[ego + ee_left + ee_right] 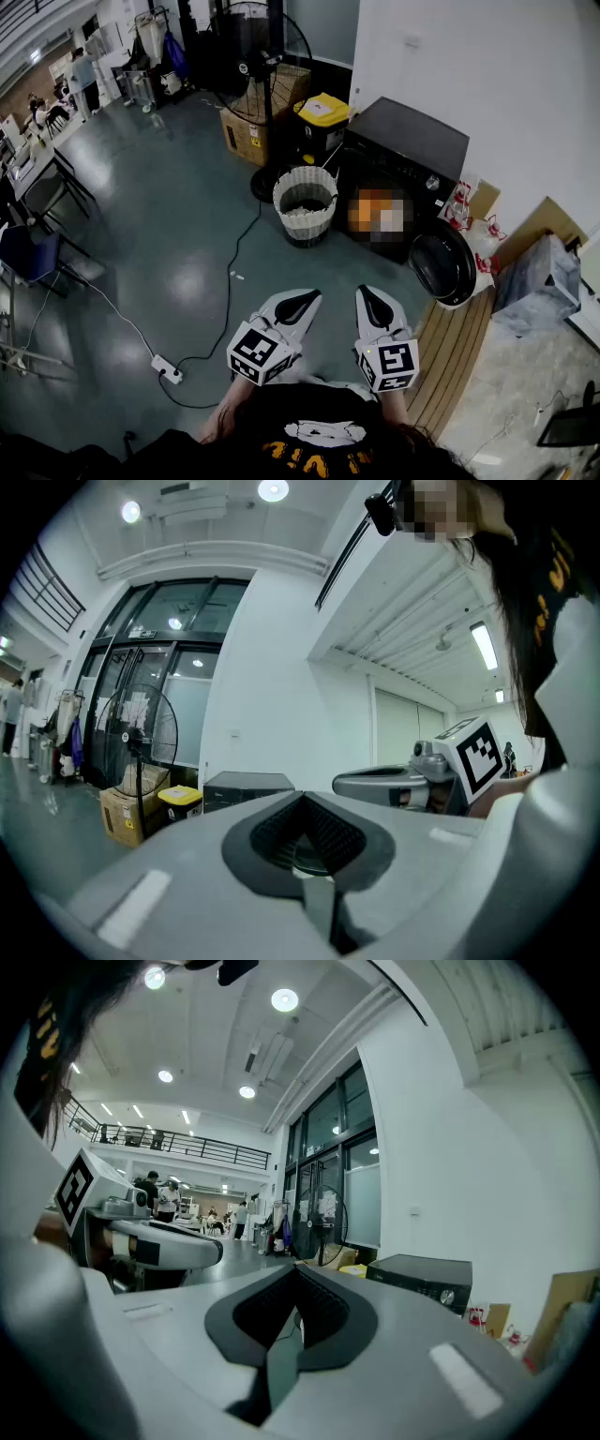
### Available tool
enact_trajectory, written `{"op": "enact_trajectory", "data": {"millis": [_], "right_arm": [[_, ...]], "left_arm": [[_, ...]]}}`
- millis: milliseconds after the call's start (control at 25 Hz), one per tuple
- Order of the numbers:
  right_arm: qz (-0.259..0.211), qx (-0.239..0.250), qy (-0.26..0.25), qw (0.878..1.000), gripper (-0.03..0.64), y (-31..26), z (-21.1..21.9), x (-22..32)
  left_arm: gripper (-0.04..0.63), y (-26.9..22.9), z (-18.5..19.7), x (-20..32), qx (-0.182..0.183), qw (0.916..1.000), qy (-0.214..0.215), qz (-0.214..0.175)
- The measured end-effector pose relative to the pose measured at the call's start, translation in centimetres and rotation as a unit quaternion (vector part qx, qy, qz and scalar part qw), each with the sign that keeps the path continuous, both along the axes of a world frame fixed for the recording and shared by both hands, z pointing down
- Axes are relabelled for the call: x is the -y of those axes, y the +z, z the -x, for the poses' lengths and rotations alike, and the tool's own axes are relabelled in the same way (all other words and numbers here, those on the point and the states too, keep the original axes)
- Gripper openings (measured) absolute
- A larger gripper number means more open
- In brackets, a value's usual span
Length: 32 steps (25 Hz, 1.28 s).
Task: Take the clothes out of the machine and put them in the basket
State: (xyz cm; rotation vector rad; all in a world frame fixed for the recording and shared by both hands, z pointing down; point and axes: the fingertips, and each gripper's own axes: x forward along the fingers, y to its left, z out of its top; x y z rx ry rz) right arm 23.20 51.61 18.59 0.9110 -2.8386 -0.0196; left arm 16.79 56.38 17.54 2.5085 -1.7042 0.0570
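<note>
The black washing machine [405, 150] stands against the white wall, its round door [442, 265] swung open to the right. Something orange shows in the drum opening behind a blurred patch. A woven basket [305, 202] sits on the floor just left of the machine and looks empty. My left gripper [307, 297] and right gripper [367, 294] hover side by side near my body, well short of the machine, both shut with nothing between the jaws. The left gripper view shows the machine [246, 787] far ahead; the right gripper view shows it [424, 1281] too.
A tall pedestal fan [267, 56], a cardboard box [246, 136] and a yellow-lidded bin [322, 114] stand behind the basket. A power strip [169, 369] with a black cable lies on the floor at left. Wooden slats [459, 347] and a grey bag [539, 281] are at right.
</note>
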Motion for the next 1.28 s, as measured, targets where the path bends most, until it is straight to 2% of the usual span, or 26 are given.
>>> {"op": "enact_trajectory", "data": {"millis": [200, 400, 800, 920, 1120, 1280], "right_arm": [[0.010, 0.004, -0.002, 1.000, 0.020, 0.6, -1.2, 0.0], [0.021, 0.006, -0.002, 1.000, 0.020, 1.6, -1.7, -0.3], [0.040, 0.004, -0.006, 0.999, 0.021, 3.4, -0.2, 1.1], [0.046, -0.002, 0.000, 0.999, 0.021, 4.1, 0.3, 2.8], [0.058, -0.005, 0.017, 0.998, 0.026, 5.1, 3.0, 8.1], [0.059, -0.007, 0.027, 0.998, 0.038, 5.4, 6.6, 13.3]], "left_arm": [[0.002, 0.3, -1.2, 0.0, -0.010, 0.9999, 0.001, 0.006], [0.001, 1.1, -1.4, 0.1, -0.005, 0.9998, 0.000, 0.019], [0.002, 2.8, -0.2, 2.4, 0.000, 0.9991, 0.005, 0.041], [0.002, 3.5, 0.3, 4.6, 0.005, 0.9989, 0.017, 0.044], [0.000, 4.5, 2.8, 9.9, 0.041, 0.9975, 0.039, 0.042], [0.002, 4.5, 6.3, 14.7, 0.039, 0.9971, 0.052, 0.038]]}}
